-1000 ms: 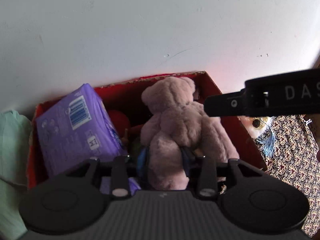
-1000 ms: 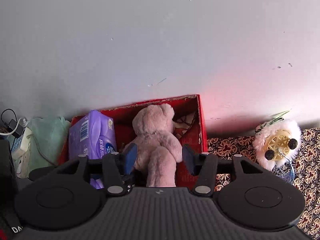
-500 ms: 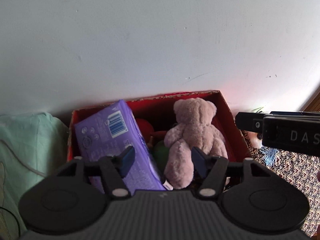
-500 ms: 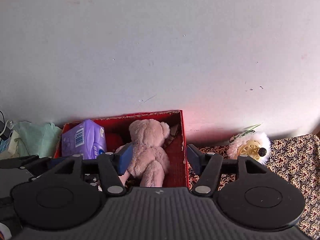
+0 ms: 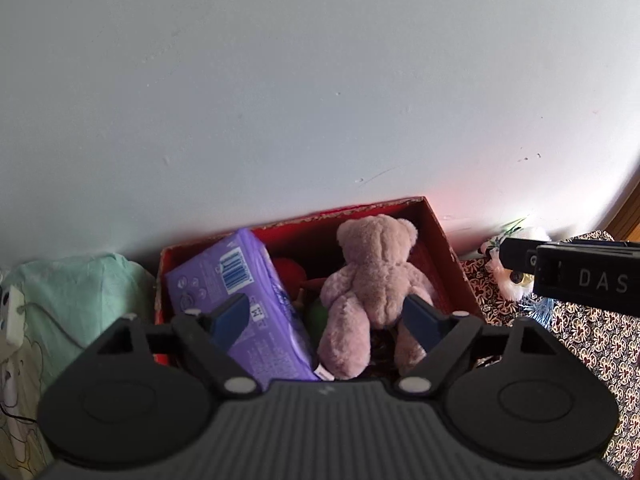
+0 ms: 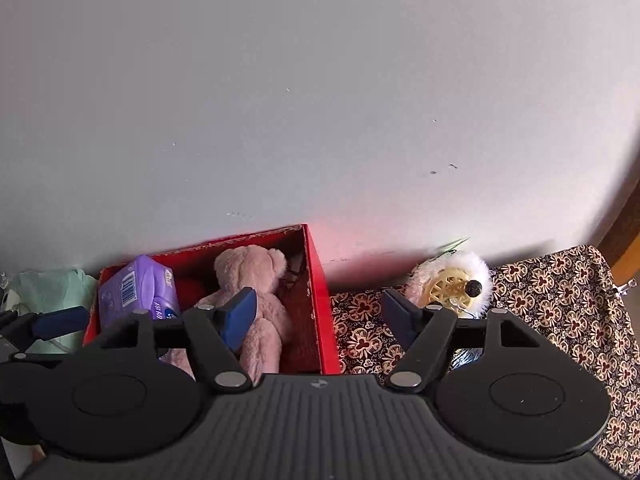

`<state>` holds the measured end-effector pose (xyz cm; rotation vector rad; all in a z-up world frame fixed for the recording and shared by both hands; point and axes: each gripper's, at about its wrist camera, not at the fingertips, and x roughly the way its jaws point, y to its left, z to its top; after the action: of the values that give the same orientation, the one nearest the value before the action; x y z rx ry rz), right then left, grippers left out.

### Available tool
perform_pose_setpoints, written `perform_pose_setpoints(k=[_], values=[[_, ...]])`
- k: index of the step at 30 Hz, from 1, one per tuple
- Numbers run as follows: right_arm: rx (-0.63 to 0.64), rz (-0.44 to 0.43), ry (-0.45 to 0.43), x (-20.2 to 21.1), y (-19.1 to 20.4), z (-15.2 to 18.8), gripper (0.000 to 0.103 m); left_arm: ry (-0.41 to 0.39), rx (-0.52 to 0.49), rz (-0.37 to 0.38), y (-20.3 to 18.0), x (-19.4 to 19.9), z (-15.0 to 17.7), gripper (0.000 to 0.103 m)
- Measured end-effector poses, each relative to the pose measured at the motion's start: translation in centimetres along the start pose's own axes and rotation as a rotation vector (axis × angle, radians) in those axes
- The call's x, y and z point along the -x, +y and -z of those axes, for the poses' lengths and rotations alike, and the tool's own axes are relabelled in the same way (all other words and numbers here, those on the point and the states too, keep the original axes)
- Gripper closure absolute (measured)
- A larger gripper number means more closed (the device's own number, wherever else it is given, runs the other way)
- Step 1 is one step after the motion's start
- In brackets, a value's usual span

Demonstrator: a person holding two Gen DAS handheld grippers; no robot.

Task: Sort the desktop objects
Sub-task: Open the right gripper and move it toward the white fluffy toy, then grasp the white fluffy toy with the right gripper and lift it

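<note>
Teddy bear (image 5: 372, 280) upright in red box (image 5: 452, 256), head uppermost, back toward cameras; left gripper (image 5: 326, 322) and right gripper (image 6: 320, 314) both spread, empty.

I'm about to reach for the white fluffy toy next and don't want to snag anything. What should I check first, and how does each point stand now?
1. Left gripper open and holding nothing: ok.
2. Right gripper open and holding nothing: ok.
3. Pink plush teddy bear inside the red cardboard box, released: ok.
4. Purple plastic-wrapped pack inside the box, leaning: ok.
5. White fluffy toy with the yellow wheel on the patterned cloth, outside the box, nothing over it: ok.
6. Blue thing beneath the toy, attached or loose: cannot tell.
</note>
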<state>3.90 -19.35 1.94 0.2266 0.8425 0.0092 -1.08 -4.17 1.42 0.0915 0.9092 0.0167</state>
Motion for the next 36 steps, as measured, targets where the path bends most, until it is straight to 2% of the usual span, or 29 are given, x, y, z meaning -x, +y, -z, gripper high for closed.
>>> perform_pose_setpoints(k=[5,10,12,15,18,23,27,33,36], values=[[-0.051,0.006,0.019,0.1,-3.2,0.4,0.031,0.010,-0.026,0.021,-3.0,-0.8,-0.3,0.016],[-0.065,0.033,0.026,0.0,-7.0,0.4,0.030,-0.056,-0.025,0.092,-6.0,-0.4,-0.9,0.014],[-0.062,0.058,0.037,-0.3,-8.7,0.5,0.027,-0.089,-0.046,0.099,-7.8,-0.3,-0.7,0.005],[-0.068,0.084,0.059,-0.8,-11.4,0.8,0.026,-0.118,-0.101,0.124,-10.9,-0.3,-0.6,0.004],[-0.103,0.079,0.097,-1.7,-14.5,1.0,0.026,-0.108,-0.140,0.161,-13.8,-1.4,0.0,0.005],[-0.176,0.039,0.150,-3.4,-18.7,0.3,0.026,-0.103,-0.172,0.211,-17.6,-3.6,0.1,0.008],[-0.193,-0.025,0.176,-5.2,-20.7,-0.9,0.025,-0.091,-0.155,0.231,-19.2,-6.4,-0.3,0.009],[-0.155,-0.063,0.228,-9.8,-21.4,-2.7,0.024,-0.026,-0.061,0.179,-20.0,-11.8,-1.2,0.011],[-0.162,-0.118,0.255,-12.1,-21.5,-3.5,0.024,-0.006,-0.019,0.156,-20.0,-13.9,-1.6,0.011]])
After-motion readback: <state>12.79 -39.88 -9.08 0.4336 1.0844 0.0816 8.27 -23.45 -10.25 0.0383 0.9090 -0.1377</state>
